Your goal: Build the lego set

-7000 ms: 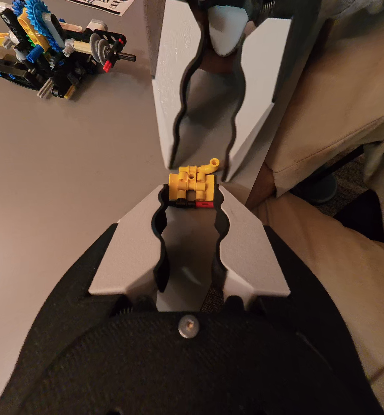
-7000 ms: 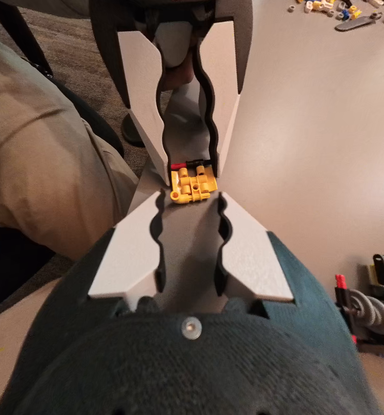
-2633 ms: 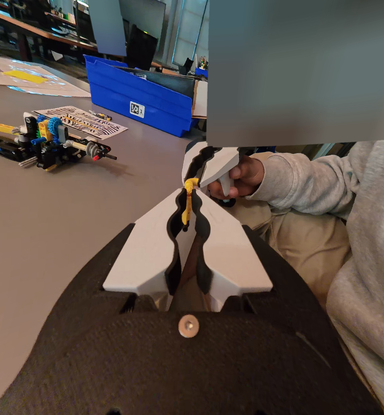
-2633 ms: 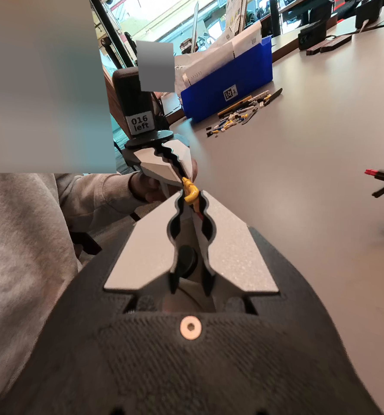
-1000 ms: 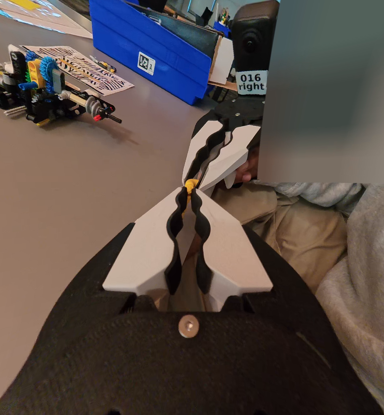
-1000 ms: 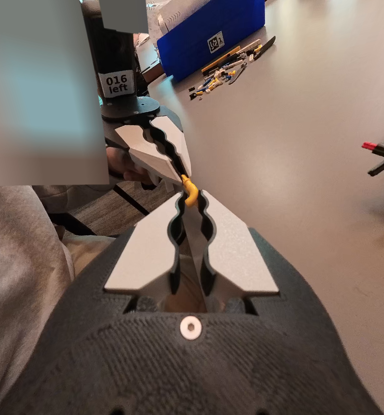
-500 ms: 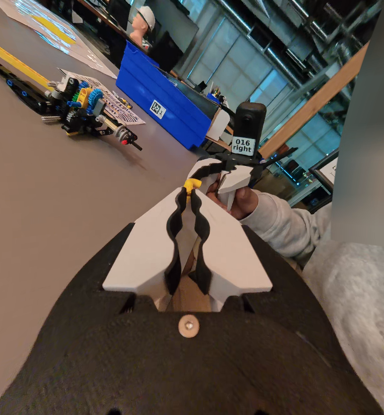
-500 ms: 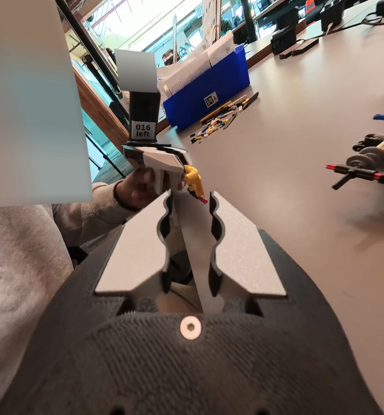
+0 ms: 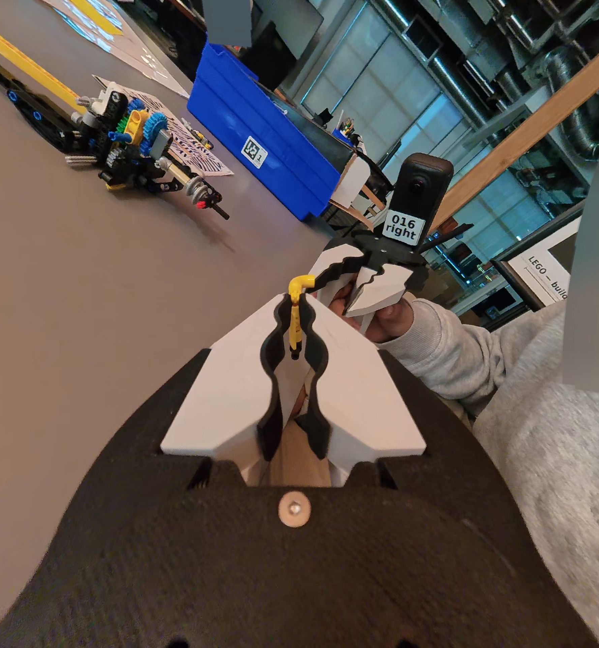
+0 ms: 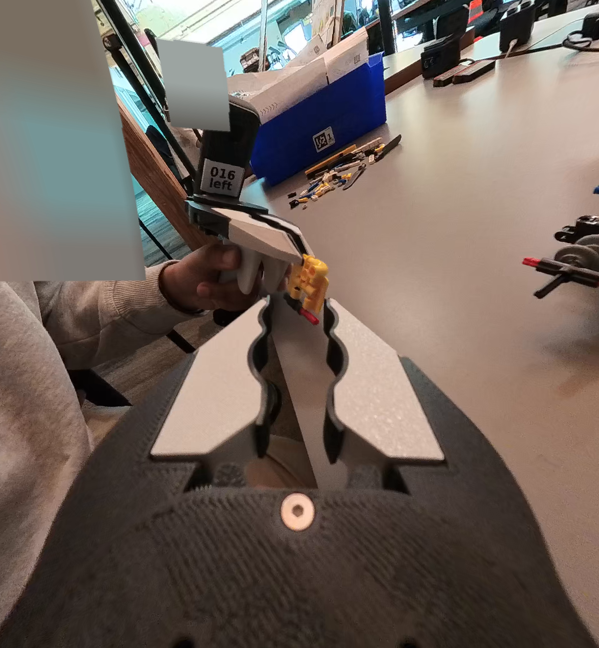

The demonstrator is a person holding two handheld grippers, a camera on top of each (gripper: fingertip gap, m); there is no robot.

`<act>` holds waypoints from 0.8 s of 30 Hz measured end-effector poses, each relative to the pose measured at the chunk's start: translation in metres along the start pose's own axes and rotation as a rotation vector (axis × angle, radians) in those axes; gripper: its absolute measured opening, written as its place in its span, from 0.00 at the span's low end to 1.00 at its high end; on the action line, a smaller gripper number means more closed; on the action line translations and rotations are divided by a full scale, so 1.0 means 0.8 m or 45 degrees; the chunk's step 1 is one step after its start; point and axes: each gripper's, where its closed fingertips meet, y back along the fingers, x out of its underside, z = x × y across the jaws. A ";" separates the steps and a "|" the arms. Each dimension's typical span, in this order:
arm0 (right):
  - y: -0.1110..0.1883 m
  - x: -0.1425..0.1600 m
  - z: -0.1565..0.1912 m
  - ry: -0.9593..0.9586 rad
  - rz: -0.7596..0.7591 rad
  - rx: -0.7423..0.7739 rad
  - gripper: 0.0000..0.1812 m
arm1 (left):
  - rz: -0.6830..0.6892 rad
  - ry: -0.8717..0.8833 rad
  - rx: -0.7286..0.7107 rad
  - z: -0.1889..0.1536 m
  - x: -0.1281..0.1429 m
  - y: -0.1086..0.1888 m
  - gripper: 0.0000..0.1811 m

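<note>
The small yellow lego sub-assembly (image 9: 295, 317), with a black and red pin at its lower end, is held in the air above the near edge of the grey table (image 9: 80, 280), clamped between the tips of the left gripper (image 9: 295, 298). The right gripper (image 10: 296, 303) hangs just beside it with its 2 fingers apart, holding nothing. Farther out on the table sit the larger lego model (image 9: 129, 150), a blue bin (image 9: 256, 140) and loose lego pieces (image 10: 340, 175).
</note>
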 end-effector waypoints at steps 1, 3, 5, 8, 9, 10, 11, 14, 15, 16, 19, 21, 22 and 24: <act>0.000 -0.001 -0.001 -0.005 -0.005 0.003 0.15 | 0.004 0.005 -0.008 0.002 0.001 -0.001 0.02; 0.001 -0.002 -0.003 -0.017 -0.009 0.013 0.15 | 0.027 0.013 -0.027 0.005 0.005 -0.003 0.02; 0.001 -0.001 -0.005 -0.023 -0.006 0.026 0.15 | 0.055 -0.004 -0.064 0.009 0.010 -0.006 0.02; 0.000 0.000 -0.006 -0.021 0.005 0.035 0.15 | 0.047 -0.050 -0.108 0.011 0.011 -0.007 0.01; 0.000 0.001 -0.006 -0.018 0.010 0.037 0.15 | 0.046 -0.050 -0.113 0.012 0.011 -0.007 0.01; 0.000 0.002 -0.006 -0.015 0.015 0.040 0.15 | 0.046 -0.044 -0.113 0.013 0.010 -0.007 0.01; 0.000 0.003 -0.006 -0.013 0.019 0.043 0.15 | 0.042 -0.037 -0.109 0.013 0.010 -0.007 0.01; 0.002 0.003 -0.007 -0.018 0.017 0.045 0.15 | 0.020 -0.016 -0.094 0.012 0.006 -0.005 0.02; 0.003 0.002 -0.007 -0.026 0.010 0.043 0.15 | 0.018 -0.011 -0.089 0.012 0.006 -0.005 0.02; 0.004 0.001 -0.008 -0.036 0.002 0.042 0.15 | 0.017 -0.011 -0.087 0.011 0.005 -0.004 0.02; 0.005 -0.003 -0.009 -0.055 -0.018 0.042 0.15 | 0.020 -0.022 -0.095 0.012 0.006 -0.005 0.02; 0.004 -0.003 -0.008 -0.045 -0.017 0.044 0.15 | 0.022 -0.027 -0.098 0.012 0.007 -0.005 0.02; 0.003 -0.002 -0.007 -0.034 -0.009 0.045 0.15 | 0.022 -0.026 -0.098 0.012 0.007 -0.005 0.02; 0.002 0.000 -0.005 -0.004 0.010 0.053 0.15 | 0.018 -0.023 -0.098 0.012 0.006 -0.005 0.02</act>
